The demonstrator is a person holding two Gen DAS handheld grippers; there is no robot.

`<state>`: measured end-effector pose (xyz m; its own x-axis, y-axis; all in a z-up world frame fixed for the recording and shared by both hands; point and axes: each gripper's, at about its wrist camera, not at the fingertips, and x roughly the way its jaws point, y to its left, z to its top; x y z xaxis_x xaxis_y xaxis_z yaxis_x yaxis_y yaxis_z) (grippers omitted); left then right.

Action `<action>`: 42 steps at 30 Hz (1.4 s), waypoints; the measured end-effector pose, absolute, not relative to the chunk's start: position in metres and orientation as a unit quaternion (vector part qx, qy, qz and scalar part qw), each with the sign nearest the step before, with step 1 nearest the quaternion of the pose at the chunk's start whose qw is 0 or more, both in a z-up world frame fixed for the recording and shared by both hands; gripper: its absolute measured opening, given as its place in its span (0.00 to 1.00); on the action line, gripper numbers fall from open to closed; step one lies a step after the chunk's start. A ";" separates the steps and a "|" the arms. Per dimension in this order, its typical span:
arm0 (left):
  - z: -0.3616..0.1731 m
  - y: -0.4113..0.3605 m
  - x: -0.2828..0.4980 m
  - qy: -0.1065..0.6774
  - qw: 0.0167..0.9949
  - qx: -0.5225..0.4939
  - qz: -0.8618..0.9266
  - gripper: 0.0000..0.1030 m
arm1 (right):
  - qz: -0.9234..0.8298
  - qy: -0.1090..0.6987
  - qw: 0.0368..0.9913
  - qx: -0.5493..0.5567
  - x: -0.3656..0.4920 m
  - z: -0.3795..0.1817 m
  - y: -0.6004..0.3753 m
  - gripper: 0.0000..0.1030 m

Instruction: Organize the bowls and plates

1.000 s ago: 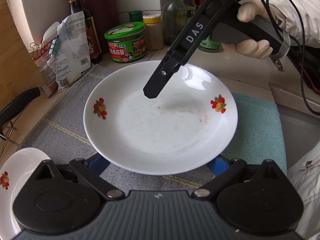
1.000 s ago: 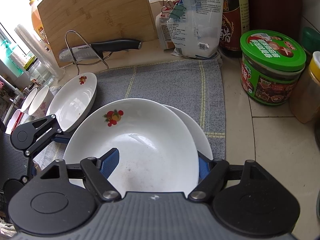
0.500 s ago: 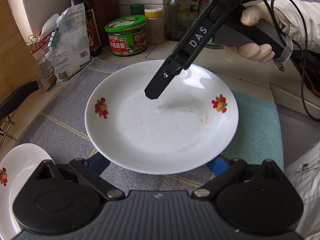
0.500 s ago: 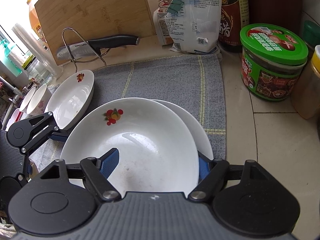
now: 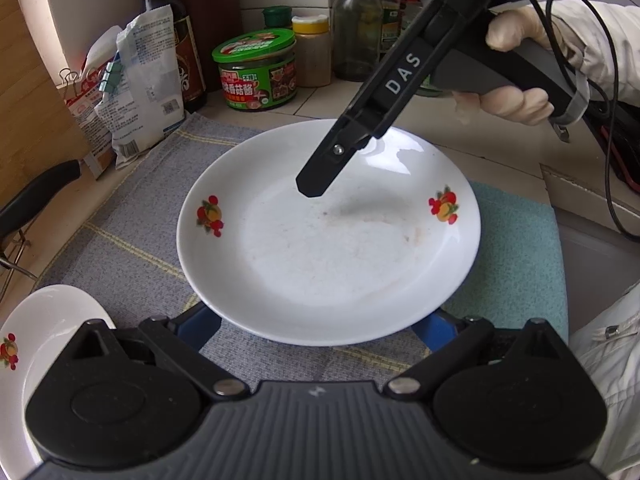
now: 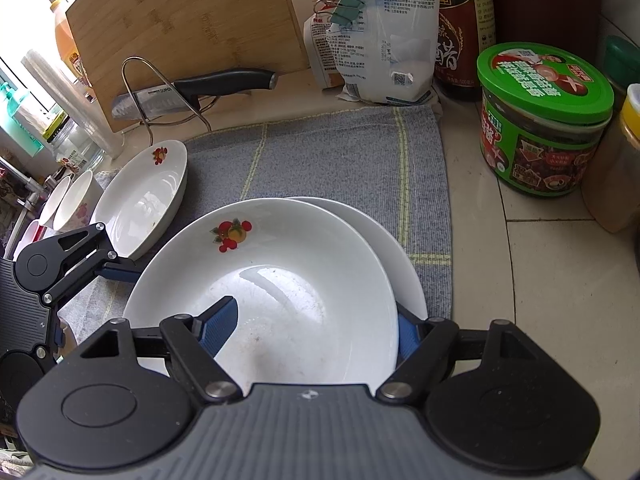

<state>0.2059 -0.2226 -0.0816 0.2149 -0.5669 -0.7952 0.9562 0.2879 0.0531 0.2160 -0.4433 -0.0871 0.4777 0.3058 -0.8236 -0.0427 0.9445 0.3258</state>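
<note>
A white plate with fruit prints (image 5: 328,248) fills the middle of the left wrist view, above a grey cloth (image 5: 132,216). In the right wrist view this plate (image 6: 280,264) lies askew on a second white plate (image 6: 400,248) that shows at its right. My left gripper (image 5: 316,328) has its jaws wide. Both blue fingertips (image 5: 196,330) run under the plate's near rim, so any grip is hidden. My right gripper (image 6: 312,330) is open and straddles the rim, one pad (image 6: 220,324) over the plate's inside and the other outside. A gloved hand (image 5: 508,100) holds it.
A third fruit-print plate (image 6: 144,196) and small bowls (image 6: 76,204) sit at the cloth's left end. A knife on a wire rack (image 6: 192,90) and a bamboo board (image 6: 180,20) stand behind. A green-lidded jar (image 6: 544,120), bags (image 6: 384,32) and bottles line the wall. A teal cloth (image 5: 516,240) lies beside the sink.
The background has drifted very slightly in both views. The plate and both grippers keep the same places relative to each other, and the jaws look unchanged.
</note>
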 end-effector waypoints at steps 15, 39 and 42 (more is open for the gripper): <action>-0.081 -0.221 0.203 0.343 0.727 0.286 -0.521 0.97 | 0.099 0.505 0.847 0.130 0.212 -0.086 -0.443 0.82; -0.086 -0.219 0.196 0.343 0.713 0.311 -0.526 0.97 | 0.092 0.499 0.848 0.152 0.199 -0.083 -0.450 0.82; -0.086 -0.218 0.196 0.345 0.711 0.310 -0.529 0.97 | 0.091 0.499 0.849 0.149 0.198 -0.082 -0.449 0.83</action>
<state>0.1959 -0.2179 -0.0858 0.2033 -0.5372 -0.8186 0.9656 0.2487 0.0766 0.1977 -0.4485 -0.0820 0.4851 0.3030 -0.8203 -0.0046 0.9389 0.3441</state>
